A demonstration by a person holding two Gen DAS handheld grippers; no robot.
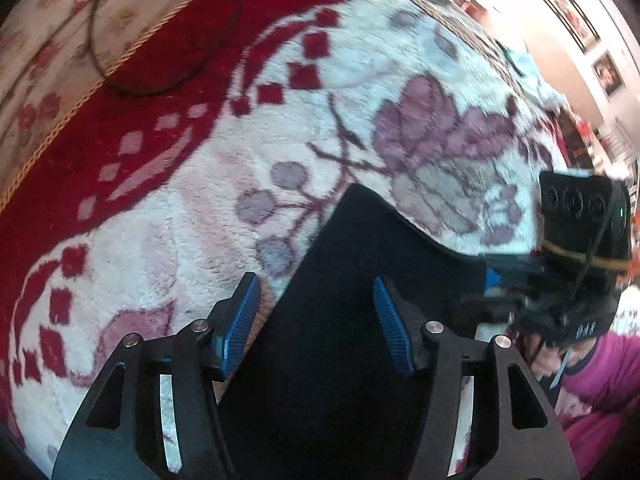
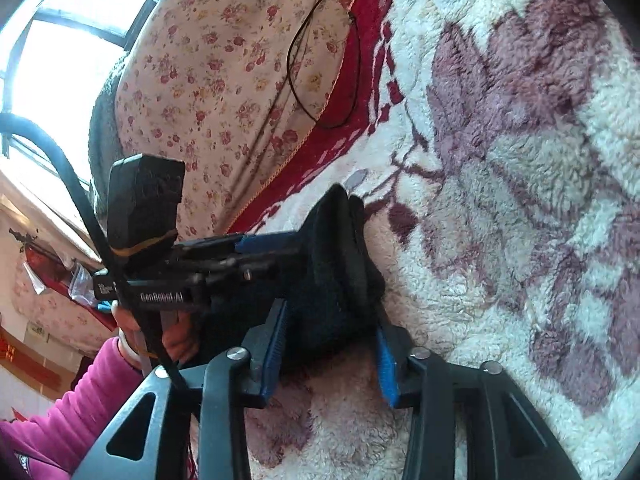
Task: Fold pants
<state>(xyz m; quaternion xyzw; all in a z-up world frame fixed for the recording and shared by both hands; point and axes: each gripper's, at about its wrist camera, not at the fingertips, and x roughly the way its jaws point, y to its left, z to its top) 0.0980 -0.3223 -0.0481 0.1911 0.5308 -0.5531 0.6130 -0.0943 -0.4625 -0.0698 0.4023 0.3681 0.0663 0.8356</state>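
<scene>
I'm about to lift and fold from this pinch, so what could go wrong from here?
1. The right gripper pinches a thick bunched wad of the black pants; layers may slip out unevenly when lifted.
2. The left gripper stands open over the pants with no hold, so the fold would hang from one side and skew.
3. The grippers sit close together; in the right wrist view the left one's fingers reach into the same bunch, so they could collide.
</scene>
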